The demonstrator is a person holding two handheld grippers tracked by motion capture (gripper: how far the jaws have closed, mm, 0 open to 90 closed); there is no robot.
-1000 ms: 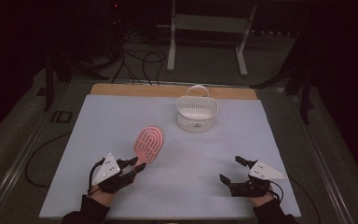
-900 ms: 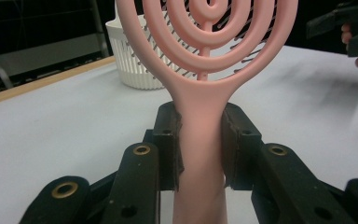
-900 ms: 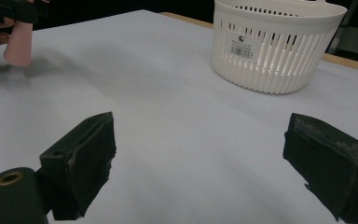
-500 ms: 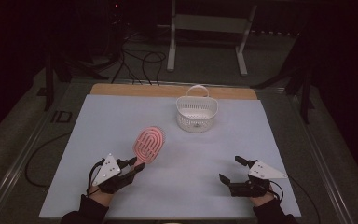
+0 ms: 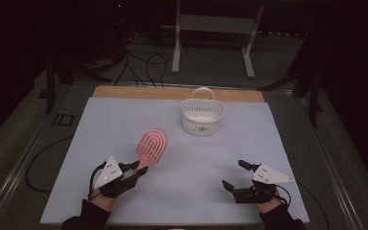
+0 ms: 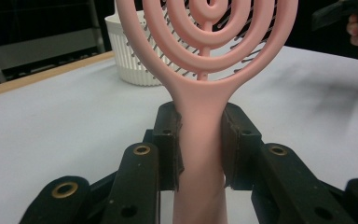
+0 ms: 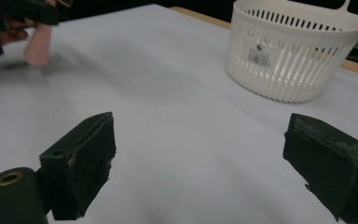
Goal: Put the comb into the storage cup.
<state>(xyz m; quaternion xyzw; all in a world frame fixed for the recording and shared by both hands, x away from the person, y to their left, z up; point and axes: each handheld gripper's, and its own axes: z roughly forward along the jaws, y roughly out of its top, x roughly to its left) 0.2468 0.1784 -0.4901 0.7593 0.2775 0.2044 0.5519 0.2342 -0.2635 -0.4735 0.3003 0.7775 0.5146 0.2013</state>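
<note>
- Brush first: in the high view a pink hair brush lies near the middle of the white worktop, a bit to the left, with its round head pointing far.
- The left tool is at the near left and is clenched on the brush handle.
- A white basket with a thin handle stands farther back, right of the brush and well apart from it.
- The right tool rests at the near right, well apart from the brush, with its jaws spread wide and nothing between them.
- In the left gripper view the two black jaws press on both sides of the pink brush handle. The round head with its rings rises up, and the basket shows behind it.
- In the right gripper view the jaws stand far apart over bare worktop. The basket is at the far right. The end of the brush handle shows at the far left, in the other tool.
</note>
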